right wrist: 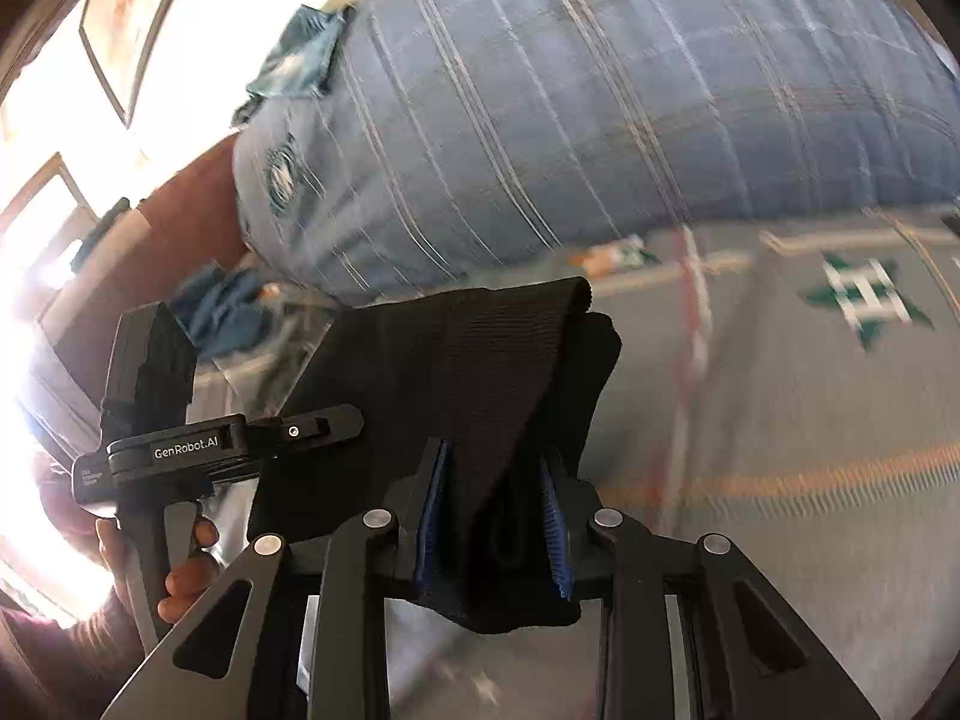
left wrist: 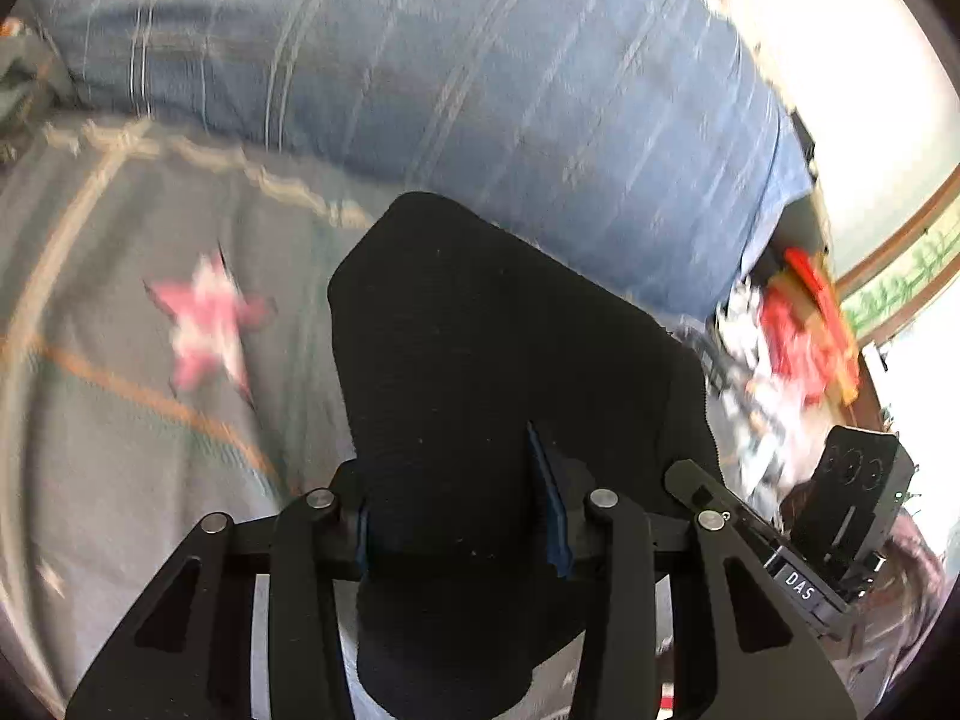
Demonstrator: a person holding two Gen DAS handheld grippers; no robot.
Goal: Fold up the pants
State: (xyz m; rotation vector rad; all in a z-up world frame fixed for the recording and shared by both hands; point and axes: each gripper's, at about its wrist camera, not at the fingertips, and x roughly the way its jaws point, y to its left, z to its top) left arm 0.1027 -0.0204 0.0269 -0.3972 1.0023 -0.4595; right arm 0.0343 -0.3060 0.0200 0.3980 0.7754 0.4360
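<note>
Above a bed (left wrist: pixel 120 450) with a star-patterned cover, both sets of fingers clamp the dark pants (left wrist: pixel 480 360). The limp, light knit probably sags; edge grips seem safest.

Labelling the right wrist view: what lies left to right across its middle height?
Left tongs → black pants → grey bedspread → green star patch.
</note>
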